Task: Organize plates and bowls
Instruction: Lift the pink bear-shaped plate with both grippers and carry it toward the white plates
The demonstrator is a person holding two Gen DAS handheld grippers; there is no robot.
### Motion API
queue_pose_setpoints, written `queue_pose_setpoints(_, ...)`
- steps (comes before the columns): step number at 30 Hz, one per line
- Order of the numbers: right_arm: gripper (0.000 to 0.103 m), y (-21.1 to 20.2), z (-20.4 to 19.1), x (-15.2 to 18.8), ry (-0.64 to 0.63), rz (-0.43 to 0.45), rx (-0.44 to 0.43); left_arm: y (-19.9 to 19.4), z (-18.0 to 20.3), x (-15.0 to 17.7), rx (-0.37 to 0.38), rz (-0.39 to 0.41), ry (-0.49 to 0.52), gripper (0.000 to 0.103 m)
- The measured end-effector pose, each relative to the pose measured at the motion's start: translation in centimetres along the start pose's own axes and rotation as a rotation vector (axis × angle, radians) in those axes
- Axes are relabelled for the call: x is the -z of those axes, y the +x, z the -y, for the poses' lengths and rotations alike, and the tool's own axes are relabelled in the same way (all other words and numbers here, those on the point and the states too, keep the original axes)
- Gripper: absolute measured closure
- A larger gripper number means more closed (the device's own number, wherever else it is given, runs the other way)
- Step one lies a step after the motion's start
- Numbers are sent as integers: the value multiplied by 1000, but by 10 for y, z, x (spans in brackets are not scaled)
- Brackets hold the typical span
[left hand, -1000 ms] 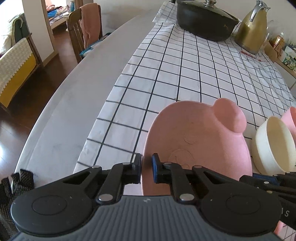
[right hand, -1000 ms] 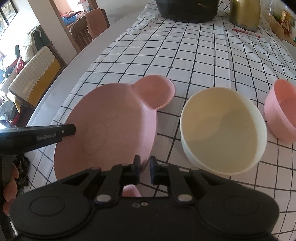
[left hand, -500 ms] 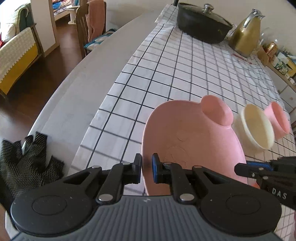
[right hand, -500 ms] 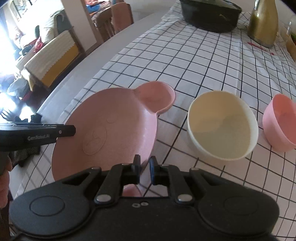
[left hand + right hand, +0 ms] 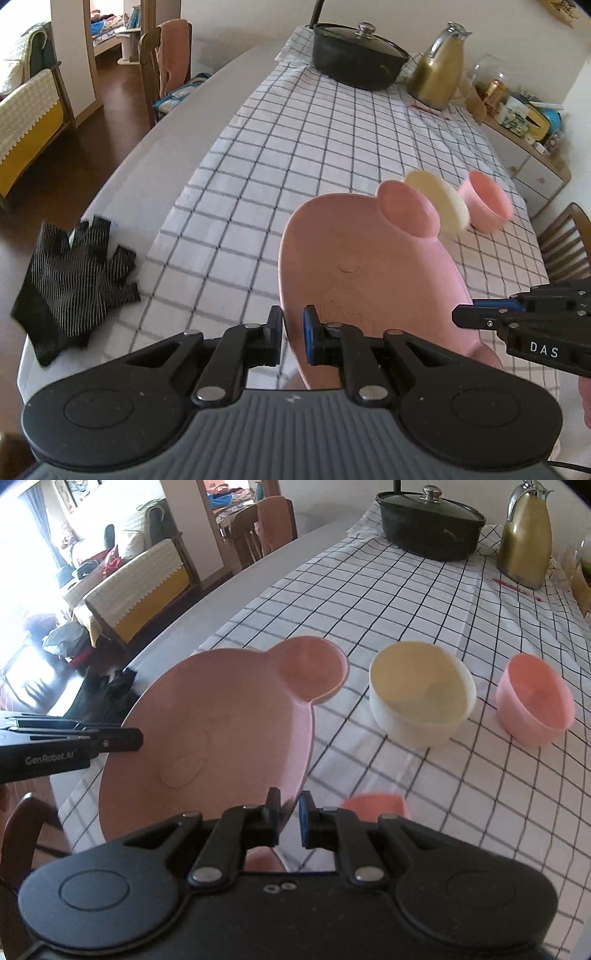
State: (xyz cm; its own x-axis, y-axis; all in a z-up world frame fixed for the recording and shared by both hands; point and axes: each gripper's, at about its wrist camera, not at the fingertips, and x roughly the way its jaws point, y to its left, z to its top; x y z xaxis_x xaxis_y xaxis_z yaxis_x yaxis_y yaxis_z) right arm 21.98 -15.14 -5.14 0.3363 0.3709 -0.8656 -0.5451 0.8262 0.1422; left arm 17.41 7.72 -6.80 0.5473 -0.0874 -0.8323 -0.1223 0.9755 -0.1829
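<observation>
A pink bear-shaped plate (image 5: 369,273) with round ears is held up above the checked tablecloth. My left gripper (image 5: 293,336) is shut on its left rim. My right gripper (image 5: 289,819) is shut on its right rim, and the plate (image 5: 214,738) tilts between them. A cream bowl (image 5: 421,694) and a pink bowl (image 5: 532,705) stand on the cloth to the right; both show in the left wrist view, the cream bowl (image 5: 439,206) and the pink bowl (image 5: 484,203). Another pink piece (image 5: 373,805) lies under my right gripper, partly hidden.
A black lidded pot (image 5: 358,59) and a gold jug (image 5: 439,70) stand at the far end of the table. A black glove (image 5: 70,277) lies at the table's left edge. Chairs (image 5: 166,62) stand to the left, a sideboard (image 5: 528,122) with jars to the right.
Both grippers have lifted the pink plate higher and back from the table. The bowls now look smaller and farther away. The glove has come into view.
</observation>
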Motion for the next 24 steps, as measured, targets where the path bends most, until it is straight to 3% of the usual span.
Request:
queue_pose_setpoints(12, 94, -17, -14, 65, 19, -26, 13, -17, 11, 62, 22, -53, 3, 92)
queue_pose_setpoints(24, 94, -15, -19, 98, 17, -21, 45, -7, 16, 87, 25, -66, 44, 92)
